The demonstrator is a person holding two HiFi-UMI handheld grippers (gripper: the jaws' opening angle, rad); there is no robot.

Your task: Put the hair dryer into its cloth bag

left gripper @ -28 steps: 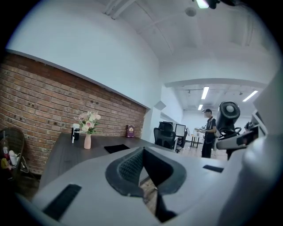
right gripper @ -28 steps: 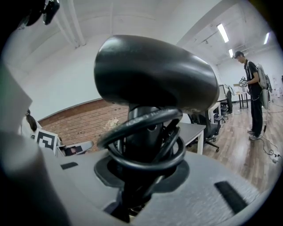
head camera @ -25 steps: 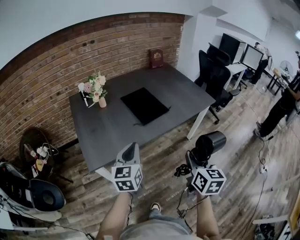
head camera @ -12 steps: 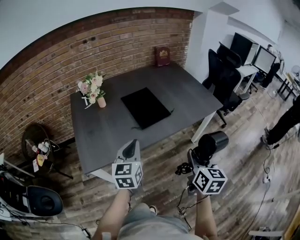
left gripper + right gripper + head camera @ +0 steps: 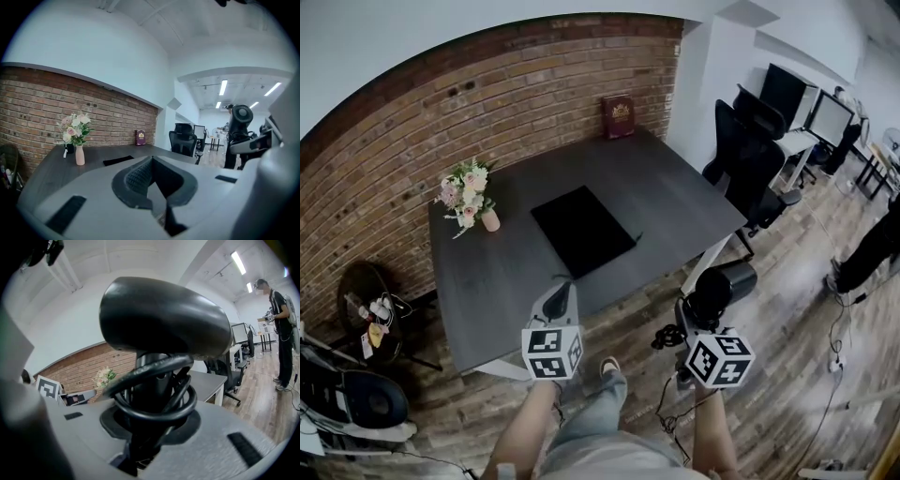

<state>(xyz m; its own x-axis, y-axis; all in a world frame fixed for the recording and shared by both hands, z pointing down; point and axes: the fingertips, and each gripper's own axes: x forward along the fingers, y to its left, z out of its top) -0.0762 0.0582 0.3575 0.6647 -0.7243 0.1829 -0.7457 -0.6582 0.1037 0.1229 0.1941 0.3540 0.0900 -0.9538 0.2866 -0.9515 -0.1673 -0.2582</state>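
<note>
The black cloth bag point(image 5: 583, 230) lies flat in the middle of the dark grey table point(image 5: 675, 192); in the left gripper view the bag point(image 5: 118, 160) shows as a thin dark strip. My right gripper point(image 5: 694, 317) is shut on the handle of the black hair dryer point(image 5: 719, 286), which stands upright with its barrel on top, over the floor off the table's near edge. Close up, the hair dryer point(image 5: 159, 319) has its cord point(image 5: 154, 392) wound round the handle between the jaws of the right gripper point(image 5: 150, 430). My left gripper point(image 5: 560, 292) is shut and empty at the table's near edge, its jaws point(image 5: 152, 164) pressed together.
A small vase of flowers point(image 5: 467, 194) stands at the table's left, and a red book point(image 5: 617, 117) leans on the brick wall behind. Black office chairs point(image 5: 748, 155) stand right of the table. A person point(image 5: 282, 329) stands further right on the wooden floor.
Both grippers and the view have moved forward to the table; the left gripper's tip now reaches the near edge. The hair dryer stays gripped.
</note>
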